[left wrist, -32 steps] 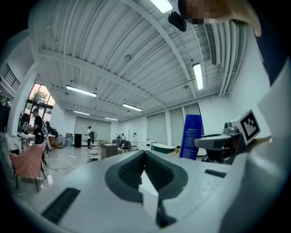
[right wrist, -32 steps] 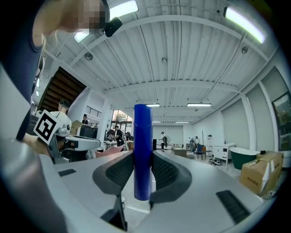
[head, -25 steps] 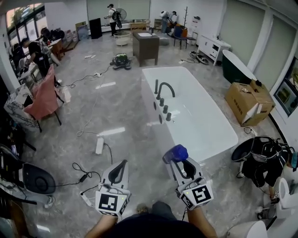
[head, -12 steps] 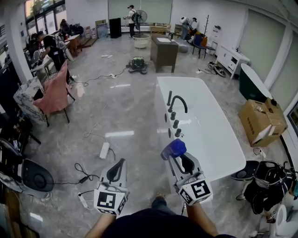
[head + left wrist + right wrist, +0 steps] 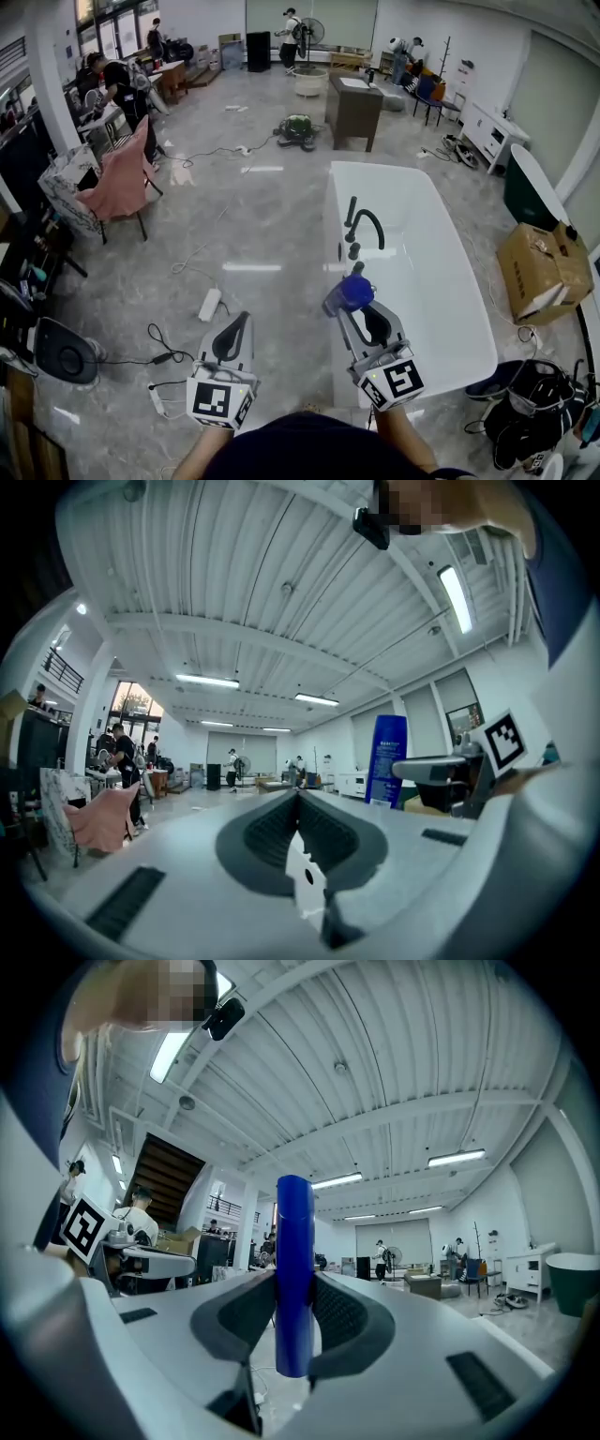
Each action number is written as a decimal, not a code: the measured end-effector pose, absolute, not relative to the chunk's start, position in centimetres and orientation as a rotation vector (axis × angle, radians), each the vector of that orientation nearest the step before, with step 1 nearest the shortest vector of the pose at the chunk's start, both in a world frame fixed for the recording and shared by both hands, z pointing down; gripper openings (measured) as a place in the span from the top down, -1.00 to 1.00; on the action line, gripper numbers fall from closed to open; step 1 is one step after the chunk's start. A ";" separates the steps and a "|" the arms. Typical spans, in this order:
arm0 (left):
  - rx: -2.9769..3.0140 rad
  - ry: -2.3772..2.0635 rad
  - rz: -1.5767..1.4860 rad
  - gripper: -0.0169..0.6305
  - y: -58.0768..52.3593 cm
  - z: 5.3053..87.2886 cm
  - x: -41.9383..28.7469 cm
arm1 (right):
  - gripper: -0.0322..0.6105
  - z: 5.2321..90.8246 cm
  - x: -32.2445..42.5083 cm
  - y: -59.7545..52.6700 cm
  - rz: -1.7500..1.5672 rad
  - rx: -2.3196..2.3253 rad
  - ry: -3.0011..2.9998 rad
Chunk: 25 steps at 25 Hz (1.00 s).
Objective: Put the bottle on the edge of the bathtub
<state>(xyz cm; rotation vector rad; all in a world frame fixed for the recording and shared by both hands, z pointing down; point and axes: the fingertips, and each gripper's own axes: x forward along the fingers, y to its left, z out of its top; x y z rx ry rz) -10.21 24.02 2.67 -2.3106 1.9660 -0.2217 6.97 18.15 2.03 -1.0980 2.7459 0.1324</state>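
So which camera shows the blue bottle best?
Right gripper view: the tall blue plastic bottle fills the centre, upright between the fingers. Head view shows just its top end; left gripper view shows it small, at right.

Wide showroom here, with a glossy grey stone floor (image 5: 253, 234) catching streaks of light. Windows (image 5: 112, 33) run along the far left wall, and a chair draped in pink cloth (image 5: 117, 183) stands near them. Cables (image 5: 202, 248) trail over the floor, a white power strip (image 5: 209, 304) among them. Mid-room there's a dark cabinet (image 5: 354, 108), with a standing fan (image 5: 311, 31) beyond it. A cardboard box (image 5: 544, 272) sits at the right. Overhead is a white ribbed ceiling (image 5: 234, 564) with long tube lights (image 5: 214, 680).
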 end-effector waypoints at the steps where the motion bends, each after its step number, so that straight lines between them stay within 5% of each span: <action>1: -2.300 1.975 -0.217 0.94 23.7 2.7 -9.9 | 0.48 2.0 7.3 17.5 0.134 -1.087 2.751; 25: -2.278 1.921 -0.145 0.94 5.8 2.8 -14.7 | 0.48 3.3 4.4 1.2 0.115 -1.166 2.717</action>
